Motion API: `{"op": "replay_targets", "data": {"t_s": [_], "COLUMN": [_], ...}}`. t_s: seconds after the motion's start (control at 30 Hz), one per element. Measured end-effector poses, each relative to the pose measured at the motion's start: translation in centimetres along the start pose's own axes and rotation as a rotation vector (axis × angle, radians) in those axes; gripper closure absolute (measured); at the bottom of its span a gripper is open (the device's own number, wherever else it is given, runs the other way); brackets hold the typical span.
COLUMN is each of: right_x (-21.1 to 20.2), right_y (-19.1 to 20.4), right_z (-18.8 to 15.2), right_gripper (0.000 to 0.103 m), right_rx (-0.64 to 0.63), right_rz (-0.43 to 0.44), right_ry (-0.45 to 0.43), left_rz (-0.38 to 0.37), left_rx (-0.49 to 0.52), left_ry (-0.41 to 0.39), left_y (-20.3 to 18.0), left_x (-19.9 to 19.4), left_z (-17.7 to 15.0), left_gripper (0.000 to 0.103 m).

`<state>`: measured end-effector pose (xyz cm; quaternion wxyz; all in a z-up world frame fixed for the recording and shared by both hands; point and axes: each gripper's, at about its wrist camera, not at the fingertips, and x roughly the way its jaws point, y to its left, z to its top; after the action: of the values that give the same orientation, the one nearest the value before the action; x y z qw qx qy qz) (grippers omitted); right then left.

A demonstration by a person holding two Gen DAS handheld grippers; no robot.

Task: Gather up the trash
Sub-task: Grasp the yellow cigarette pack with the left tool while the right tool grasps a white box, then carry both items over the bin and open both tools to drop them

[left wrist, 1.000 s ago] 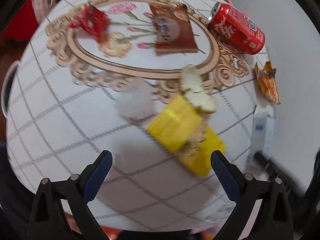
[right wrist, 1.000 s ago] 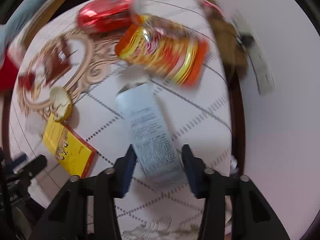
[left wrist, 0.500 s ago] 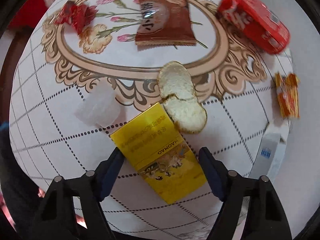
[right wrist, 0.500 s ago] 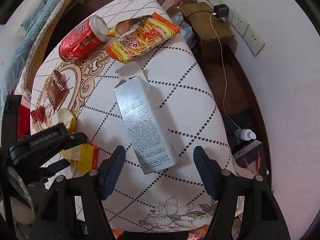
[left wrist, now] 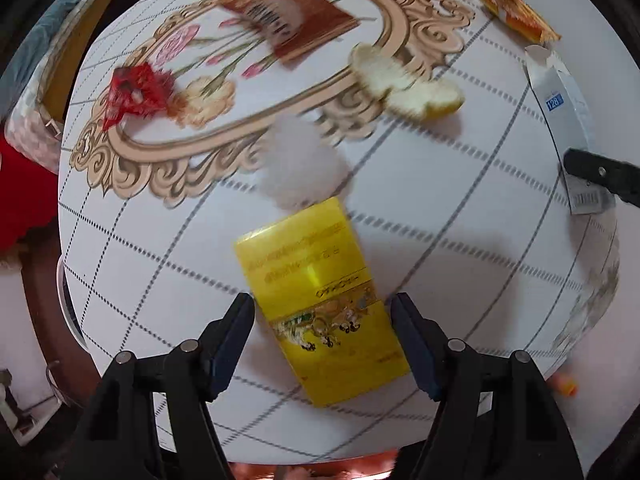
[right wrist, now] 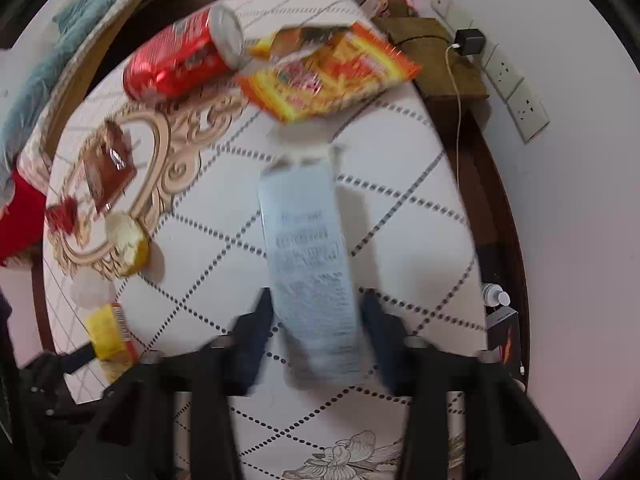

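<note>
The left tool (left wrist: pixel 322 336) points down over the yellow box (left wrist: pixel 320 304) near the surface's (left wrist: pixel 460 248) near edge; its jaws are closing, with the box between them and a thin gap each side. The right tool (right wrist: pixel 316 332) is closing around the pale blue carton (right wrist: pixel 308 264); whether its pads touch is blurred.

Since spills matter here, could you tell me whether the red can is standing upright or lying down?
Lying on its side: the red can rests lengthwise on the table, its silver end facing sideways.
</note>
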<state>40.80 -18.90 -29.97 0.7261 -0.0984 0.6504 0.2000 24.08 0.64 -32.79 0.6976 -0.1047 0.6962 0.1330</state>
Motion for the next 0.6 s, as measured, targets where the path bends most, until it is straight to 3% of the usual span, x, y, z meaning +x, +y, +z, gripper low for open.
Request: {"op": "replay_targets", "data": {"t_s": [0.13, 0.33, 0.5, 0.57, 0.6], "right_x": [0.0, 0.1, 0.2, 0.3, 0.4], "right_y": [2.0, 5.2, 6.2, 6.1, 6.0], "right_z": [-2.7, -6.7, -7.1, -7.2, -7.1], "right_gripper": [0.062, 0.061, 0.054, 0.054, 0.054], "right_rx": [-0.067, -0.105, -0.084, -0.075, -0.072], "right_rz": [0.025, 0.082, 0.048, 0.042, 0.041], "right_ry": [0.05, 0.096, 0.074, 0.064, 0.058], "left_rz": [-0.061, -0.048, -0.052, -0.046, -0.046], "left_rx": [-0.054, -0.065, -0.117, -0.118, -0.119], "left_ry": [-0.015, -0.034, -0.067, -0.102, -0.103], "left_y": [1.8, 1.5, 3.5, 3.6, 3.6], "left_x": [0.4, 0.4, 0.1, -0.4, -0.5], "left_z": [-1.2, -2.6, -1.1, -1.2, -1.2], "left_gripper": [0.033, 0.032, 0.037, 0.05, 0.05]}}
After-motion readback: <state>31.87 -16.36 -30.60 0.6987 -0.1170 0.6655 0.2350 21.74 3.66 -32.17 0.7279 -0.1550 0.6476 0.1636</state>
